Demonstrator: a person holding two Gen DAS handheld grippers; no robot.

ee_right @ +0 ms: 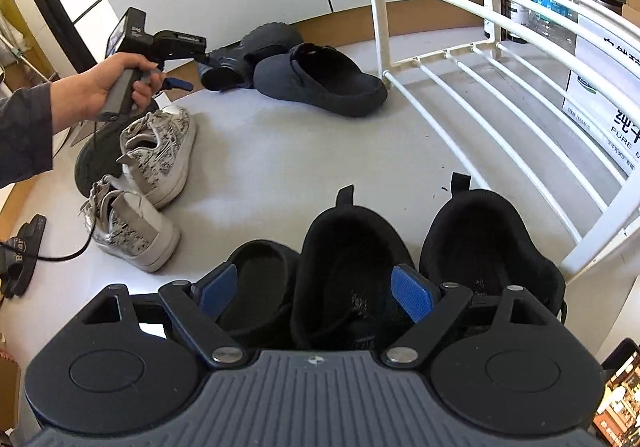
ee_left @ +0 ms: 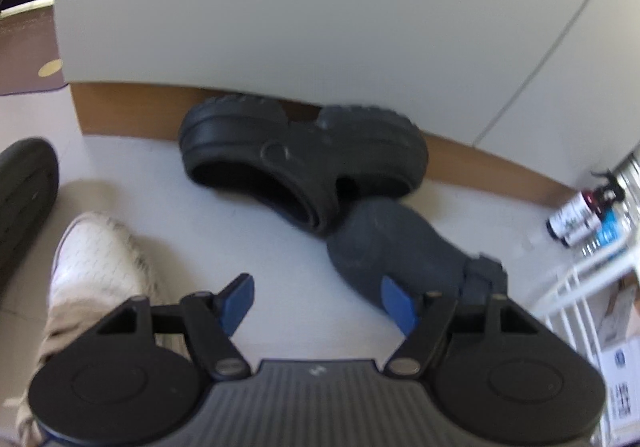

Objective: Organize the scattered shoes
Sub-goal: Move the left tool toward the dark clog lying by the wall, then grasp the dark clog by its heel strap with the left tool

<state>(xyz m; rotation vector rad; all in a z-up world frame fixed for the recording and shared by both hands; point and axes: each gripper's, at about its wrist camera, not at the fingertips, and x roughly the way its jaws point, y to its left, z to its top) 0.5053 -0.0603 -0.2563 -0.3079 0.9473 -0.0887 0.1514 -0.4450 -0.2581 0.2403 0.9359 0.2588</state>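
Shoes [ee_right: 352,271] sit beneath the right gripper [ee_right: 316,293], both grippers gaping and empty, beside a box [ee_right: 608,119] reading "PURE".

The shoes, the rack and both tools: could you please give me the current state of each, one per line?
Left tool: open, empty, hovering near the dark clogs.
Right tool: open, empty, above the black shoes.
Tipped clog: on its side against the cabinet base.
Upright clog: sole down on the floor.
Patterned sneakers: upright, scattered, not aligned.
Black shoes: upright, side by side near the rack.
White rack: visible lower shelf holds no shoes.
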